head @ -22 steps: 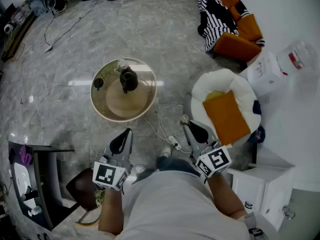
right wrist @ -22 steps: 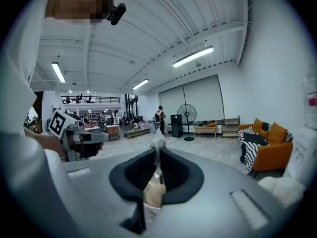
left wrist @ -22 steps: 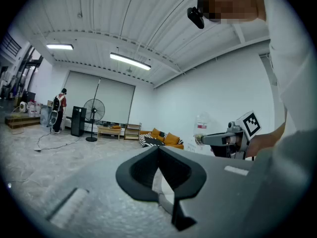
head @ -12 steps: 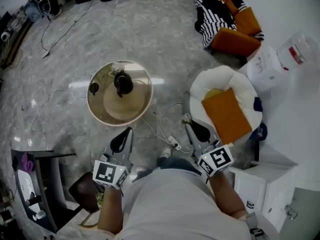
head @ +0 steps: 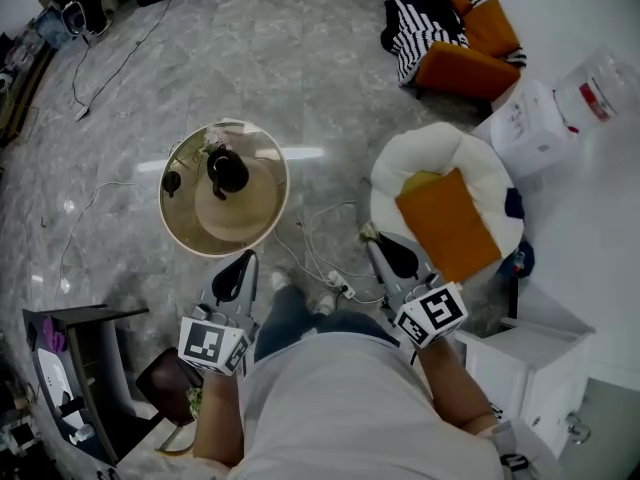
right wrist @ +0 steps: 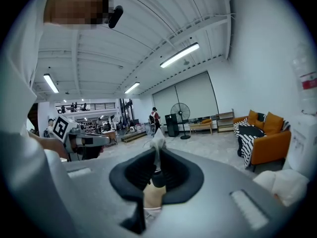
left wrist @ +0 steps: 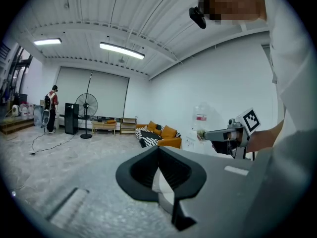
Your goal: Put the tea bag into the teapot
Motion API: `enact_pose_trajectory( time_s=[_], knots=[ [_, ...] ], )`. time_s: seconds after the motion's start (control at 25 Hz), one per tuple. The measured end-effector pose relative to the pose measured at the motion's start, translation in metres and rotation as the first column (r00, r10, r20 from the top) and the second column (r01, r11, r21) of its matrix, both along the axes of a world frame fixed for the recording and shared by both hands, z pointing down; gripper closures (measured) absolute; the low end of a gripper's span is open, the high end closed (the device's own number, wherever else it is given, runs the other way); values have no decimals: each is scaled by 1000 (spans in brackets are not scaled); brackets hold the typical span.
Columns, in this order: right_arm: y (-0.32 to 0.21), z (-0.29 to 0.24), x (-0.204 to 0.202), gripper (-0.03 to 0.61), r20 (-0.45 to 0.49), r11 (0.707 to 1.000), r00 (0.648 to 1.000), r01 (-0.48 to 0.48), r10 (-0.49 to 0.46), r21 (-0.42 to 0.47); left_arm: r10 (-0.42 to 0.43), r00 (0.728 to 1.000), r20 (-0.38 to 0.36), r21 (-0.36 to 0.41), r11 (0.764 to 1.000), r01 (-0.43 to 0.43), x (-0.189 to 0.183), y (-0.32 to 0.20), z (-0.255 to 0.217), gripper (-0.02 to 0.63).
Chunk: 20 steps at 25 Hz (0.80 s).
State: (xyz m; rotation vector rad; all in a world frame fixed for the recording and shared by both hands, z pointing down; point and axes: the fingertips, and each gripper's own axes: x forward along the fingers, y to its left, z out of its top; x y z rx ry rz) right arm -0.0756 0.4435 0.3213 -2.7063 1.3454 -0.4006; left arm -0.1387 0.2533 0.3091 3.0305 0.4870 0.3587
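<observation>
The left gripper (left wrist: 158, 148) is pointing out over the grey floor (left wrist: 59, 160), its fingers pressing together with nothing between them. At the right, the right gripper (left wrist: 205, 133) is pinching a small pale tea bag (left wrist: 200, 132). An orange sofa (left wrist: 167, 134) is sitting beyond.

Grey left claw (head: 244, 260), right claw (head: 374, 242), black tips, marker cubes (head: 210, 344); white shirt (head: 340, 408)

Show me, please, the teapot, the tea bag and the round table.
teapot (head: 228, 171), head view, its dark body.
tea bag (right wrist: 158, 139), right gripper view, the tip above the jaws.
round table (head: 240, 223), head view, bare top.
</observation>
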Motion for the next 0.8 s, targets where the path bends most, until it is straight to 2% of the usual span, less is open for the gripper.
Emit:
enact_pose_trajectory(
  time_s=[0.4, 0.8],
  knots=[
    [-35, 17, 76, 552, 36, 1000, 999, -1, 1, -19, 4, 1000, 29, -37, 999, -3, 71, -23, 19, 607],
    [-128, 15, 162, 552, 49, 998, 997, 58, -57, -26, -12, 999, 51, -27, 1000, 13, 140, -105, 24, 607]
  ],
)
